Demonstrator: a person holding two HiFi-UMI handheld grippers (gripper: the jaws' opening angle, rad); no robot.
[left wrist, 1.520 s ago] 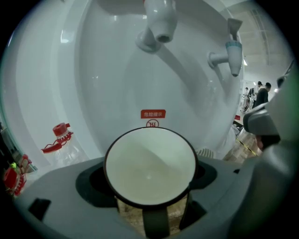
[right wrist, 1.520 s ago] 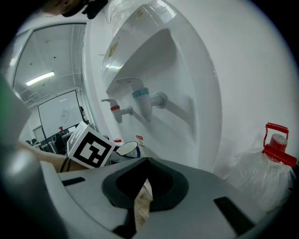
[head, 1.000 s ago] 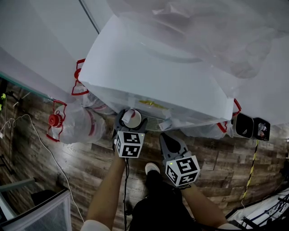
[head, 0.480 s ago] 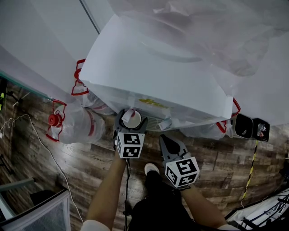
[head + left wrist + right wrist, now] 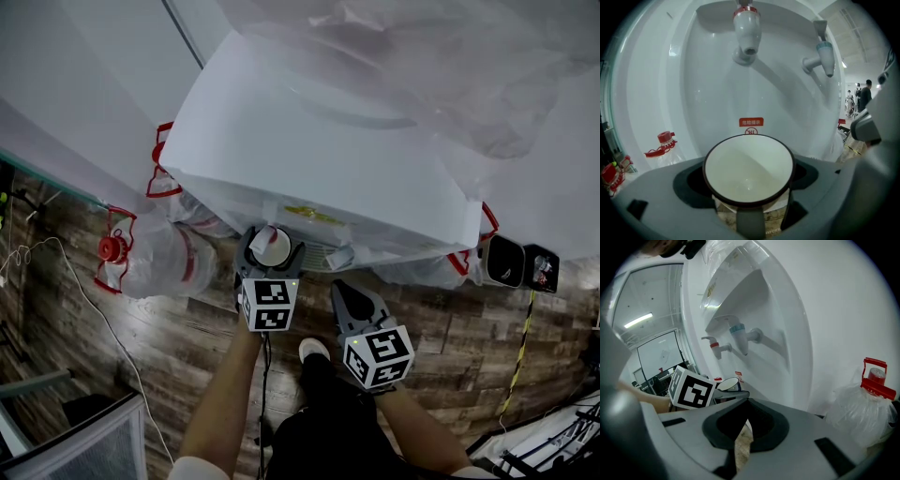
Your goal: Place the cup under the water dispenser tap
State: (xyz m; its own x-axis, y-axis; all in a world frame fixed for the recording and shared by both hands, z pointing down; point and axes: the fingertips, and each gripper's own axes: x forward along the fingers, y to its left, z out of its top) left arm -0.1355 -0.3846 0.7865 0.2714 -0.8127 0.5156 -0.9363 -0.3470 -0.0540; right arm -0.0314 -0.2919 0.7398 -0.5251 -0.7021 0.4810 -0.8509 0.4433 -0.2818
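your left gripper has its fingers closed round the white cup, held low in the water dispenser recess, in line with the red tap. your right gripper has its fingers pressed together, empty. letting go before the cup rests on something would likely drop it.

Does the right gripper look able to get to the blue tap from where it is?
Probably yes: the right gripper is empty, nothing stands before the blue tap, and the cup sits aside by the red tap.
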